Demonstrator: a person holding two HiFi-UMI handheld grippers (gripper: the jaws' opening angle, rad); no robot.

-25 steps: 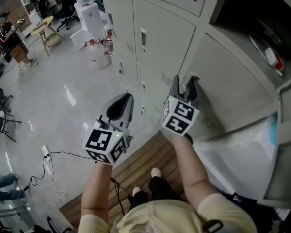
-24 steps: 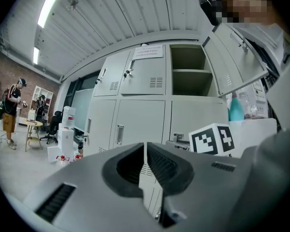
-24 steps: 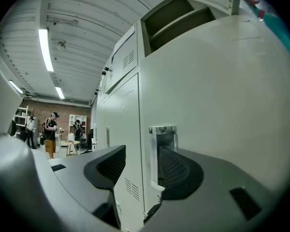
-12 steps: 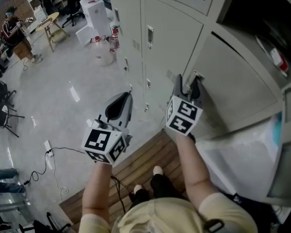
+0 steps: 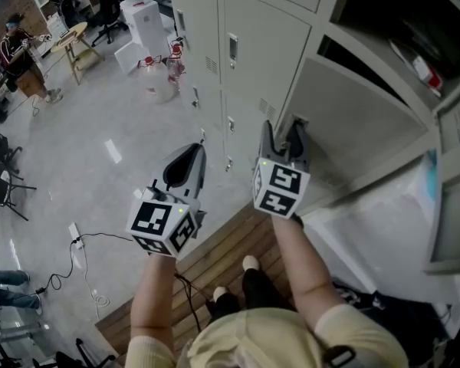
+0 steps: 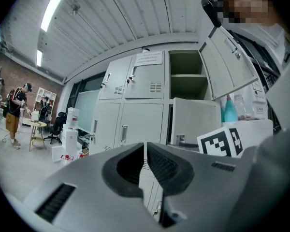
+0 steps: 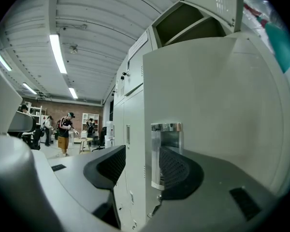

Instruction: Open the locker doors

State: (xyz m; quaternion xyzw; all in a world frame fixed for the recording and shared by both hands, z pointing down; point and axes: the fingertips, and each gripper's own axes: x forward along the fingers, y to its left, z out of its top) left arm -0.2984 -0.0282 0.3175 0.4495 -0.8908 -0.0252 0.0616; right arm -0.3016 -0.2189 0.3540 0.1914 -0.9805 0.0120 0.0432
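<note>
Painted metal, chrome, polished floor
Matt pale-grey painted door, mirror-bright metal handle; ribbed matt black pads; glossy floor; bare wood slats.

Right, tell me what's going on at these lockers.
A person stands at a bank of grey lockers with a gripper in each hand. The right gripper is open, its jaws straddling the edge of a locker door at the metal handle. That door stands partly swung out. The left gripper is shut, empty, and held away from the lockers. The upper locker is open too.
</note>
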